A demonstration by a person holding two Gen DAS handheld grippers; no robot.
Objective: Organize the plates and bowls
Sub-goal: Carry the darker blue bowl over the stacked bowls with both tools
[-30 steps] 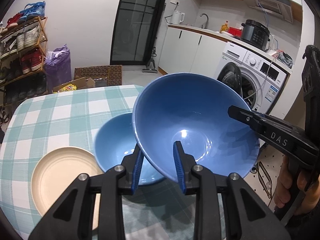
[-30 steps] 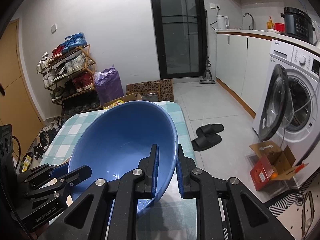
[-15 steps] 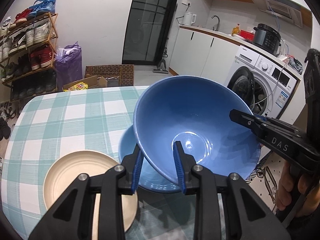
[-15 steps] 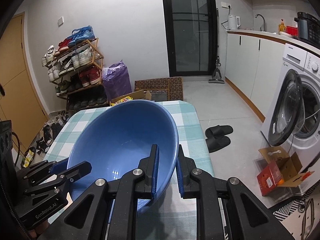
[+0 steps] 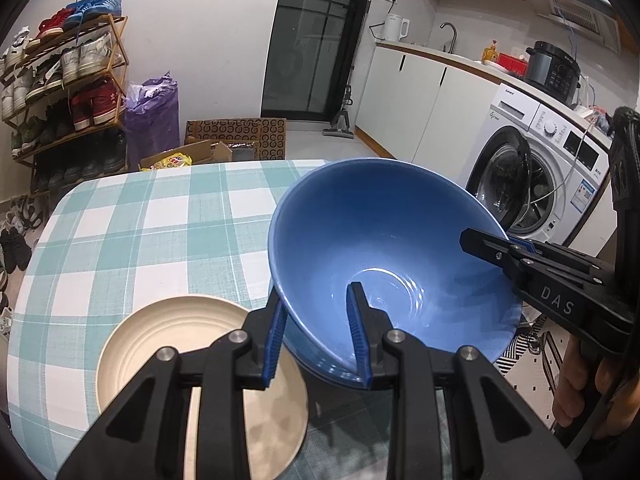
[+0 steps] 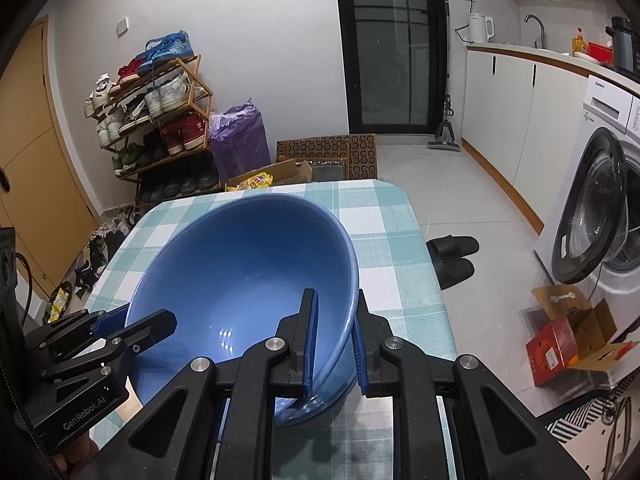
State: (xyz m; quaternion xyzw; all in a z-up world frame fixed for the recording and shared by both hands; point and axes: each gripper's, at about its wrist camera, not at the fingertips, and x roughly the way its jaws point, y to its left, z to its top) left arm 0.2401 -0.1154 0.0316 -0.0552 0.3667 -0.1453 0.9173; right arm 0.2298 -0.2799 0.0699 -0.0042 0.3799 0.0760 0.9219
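A large blue bowl (image 5: 392, 248) is held between both grippers over the checked table (image 5: 160, 224). My left gripper (image 5: 316, 332) is shut on its near rim. My right gripper (image 6: 334, 338) is shut on the opposite rim, and shows in the left wrist view (image 5: 520, 256) at the right. A second blue bowl (image 5: 320, 372) sits directly under the held one; only a sliver of its rim shows there and in the right wrist view (image 6: 316, 404). A cream plate (image 5: 188, 356) lies on the table to the left of the bowls.
The table's right edge (image 6: 432, 280) drops to the floor with slippers (image 6: 452, 256) and a washing machine (image 6: 600, 208) beyond. A shoe rack (image 5: 60, 92) and purple bag (image 5: 152, 116) stand behind the table's far end.
The held blue bowl has moved over the second blue bowl and come down onto it, so the lower bowl is now almost hidden. Both grippers have kept their hold.
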